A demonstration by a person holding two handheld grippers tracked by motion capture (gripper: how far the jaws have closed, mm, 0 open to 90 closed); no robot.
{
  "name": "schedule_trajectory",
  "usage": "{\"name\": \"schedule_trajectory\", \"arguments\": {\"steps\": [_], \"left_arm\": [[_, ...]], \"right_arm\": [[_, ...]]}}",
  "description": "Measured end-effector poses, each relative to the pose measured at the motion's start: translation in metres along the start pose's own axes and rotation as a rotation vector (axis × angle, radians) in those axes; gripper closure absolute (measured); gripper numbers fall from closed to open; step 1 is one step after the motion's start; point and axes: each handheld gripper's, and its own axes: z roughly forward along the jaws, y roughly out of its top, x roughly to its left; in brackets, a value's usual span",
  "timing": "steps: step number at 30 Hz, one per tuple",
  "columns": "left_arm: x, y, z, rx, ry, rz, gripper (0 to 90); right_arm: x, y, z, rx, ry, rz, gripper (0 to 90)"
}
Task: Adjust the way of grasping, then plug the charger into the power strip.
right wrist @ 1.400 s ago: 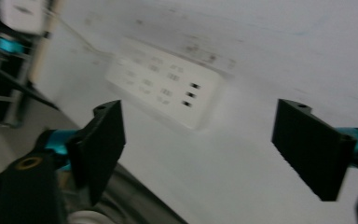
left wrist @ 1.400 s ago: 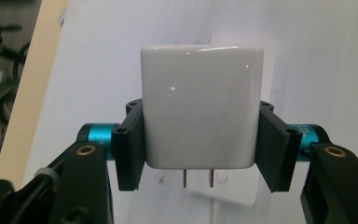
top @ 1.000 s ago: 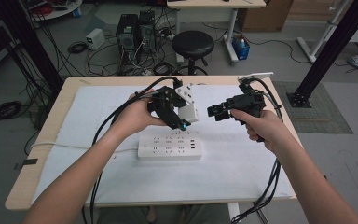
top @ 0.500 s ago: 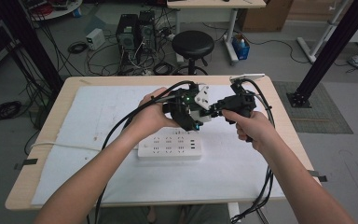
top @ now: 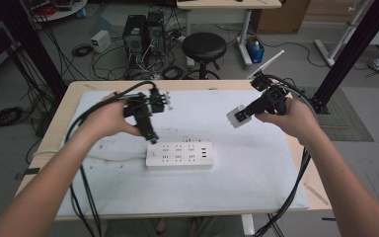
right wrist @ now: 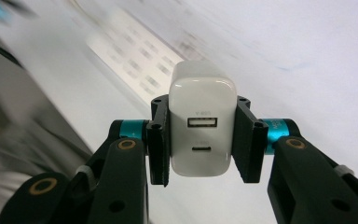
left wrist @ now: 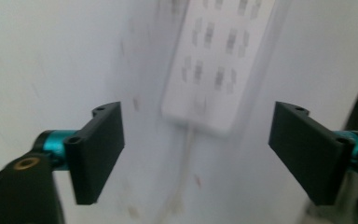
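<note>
Right tongs [right wrist: 203,140] clamp a white plastic USB charger block [right wrist: 203,126]; left tongs [left wrist: 196,154] gape wide.
Its port lettering is unreadable; a white plastic power strip [top: 179,155] lies just beyond the left tongs.

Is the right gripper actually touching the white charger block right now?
Touching. The right gripper view shows the right gripper clamping the white rectangular charger block, black jaws pressed flat against both sides.

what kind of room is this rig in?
Most likely a lab or workshop, not a home: computer towers with loose cables on the bare floor, black frame posts beside the table, and a stool by a desk behind.
</note>
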Motion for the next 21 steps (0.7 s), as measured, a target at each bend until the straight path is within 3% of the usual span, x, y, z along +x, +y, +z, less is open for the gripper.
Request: {"name": "schedule_trajectory", "arguments": {"steps": [2, 4, 7, 10, 12, 18, 19, 20, 21], "left_arm": [[0.012, -0.019, 0.002, 0.035, -0.010, -0.066, 16.8], [0.023, -0.035, 0.001, 0.035, -0.018, -0.115, 16.8], [0.037, -0.055, -0.001, 0.044, -0.019, -0.174, 16.8], [0.048, -0.070, -0.001, 0.067, -0.012, -0.202, 16.8], [0.053, -0.080, -0.003, 0.055, -0.011, -0.233, 16.8], [0.052, -0.084, -0.005, 0.027, -0.012, -0.240, 16.8], [0.048, -0.083, -0.004, 0.027, -0.007, -0.227, 16.8], [0.047, -0.083, -0.003, 0.023, -0.005, -0.223, 16.8], [0.045, -0.082, -0.003, 0.021, -0.006, -0.223, 16.8]], "right_arm": [[0.005, 0.009, -0.003, 0.092, -0.106, -0.119, 62.2], [0.007, 0.014, -0.003, 0.134, -0.136, -0.157, 62.1], [0.008, 0.018, -0.003, 0.163, -0.163, -0.182, 62.1], [0.011, 0.020, 0.000, 0.202, -0.187, -0.214, 62.1], [0.012, 0.020, 0.002, 0.223, -0.191, -0.225, 62.1], [0.014, 0.023, 0.006, 0.225, -0.180, -0.262, 62.1], [0.014, 0.023, 0.006, 0.225, -0.180, -0.262, 62.1], [0.016, 0.027, 0.011, 0.221, -0.183, -0.300, 62.1], [0.019, 0.029, 0.014, 0.229, -0.188, -0.297, 62.1]]}}
